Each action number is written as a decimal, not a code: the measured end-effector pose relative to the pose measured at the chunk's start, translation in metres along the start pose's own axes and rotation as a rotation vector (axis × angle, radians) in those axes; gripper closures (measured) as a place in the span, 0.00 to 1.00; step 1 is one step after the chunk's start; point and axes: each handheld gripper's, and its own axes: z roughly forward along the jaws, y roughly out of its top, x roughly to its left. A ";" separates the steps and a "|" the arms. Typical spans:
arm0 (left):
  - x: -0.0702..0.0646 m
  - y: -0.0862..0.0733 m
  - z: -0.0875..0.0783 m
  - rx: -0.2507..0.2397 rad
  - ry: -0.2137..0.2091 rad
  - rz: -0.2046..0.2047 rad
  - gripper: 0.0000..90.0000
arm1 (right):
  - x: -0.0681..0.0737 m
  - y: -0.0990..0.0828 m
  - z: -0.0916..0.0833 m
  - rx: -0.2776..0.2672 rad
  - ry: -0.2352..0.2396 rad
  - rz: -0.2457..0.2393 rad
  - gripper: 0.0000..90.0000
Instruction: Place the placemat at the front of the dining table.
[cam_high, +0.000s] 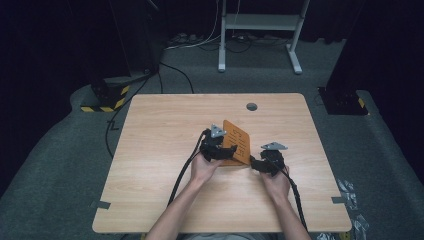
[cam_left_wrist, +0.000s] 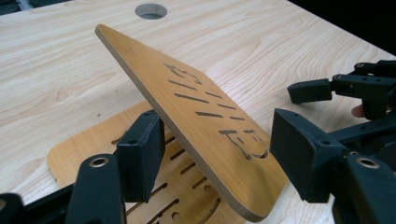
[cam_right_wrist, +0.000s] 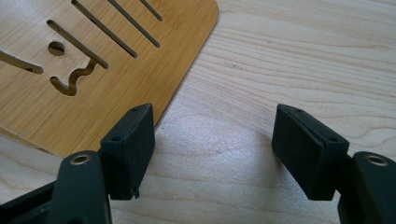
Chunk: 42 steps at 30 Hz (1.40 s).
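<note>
Your left gripper (cam_left_wrist: 212, 154) sits mid-surface with its jaws wide around a tilted bamboo board (cam_left_wrist: 196, 112); the left pad touches its edge, the right pad stands clear. A second slotted board (cam_left_wrist: 93, 149) lies flat beneath it on the wooden surface (cam_high: 160, 150). Your right gripper (cam_right_wrist: 215, 149), just right, is wide open and holds nothing.

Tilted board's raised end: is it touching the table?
Apart. The left gripper view shows the tilted board's far end lifted clear above the table.
</note>
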 end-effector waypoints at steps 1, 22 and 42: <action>-0.001 0.002 0.000 0.007 0.000 0.006 0.41 | 0.000 0.000 0.000 0.001 0.000 0.003 0.33; -0.019 0.017 0.011 0.020 -0.008 0.051 0.52 | 0.000 0.000 0.000 0.001 0.000 0.003 0.33; -0.035 0.026 0.023 0.049 0.035 0.054 0.62 | 0.000 -0.001 -0.001 0.007 0.005 0.003 0.33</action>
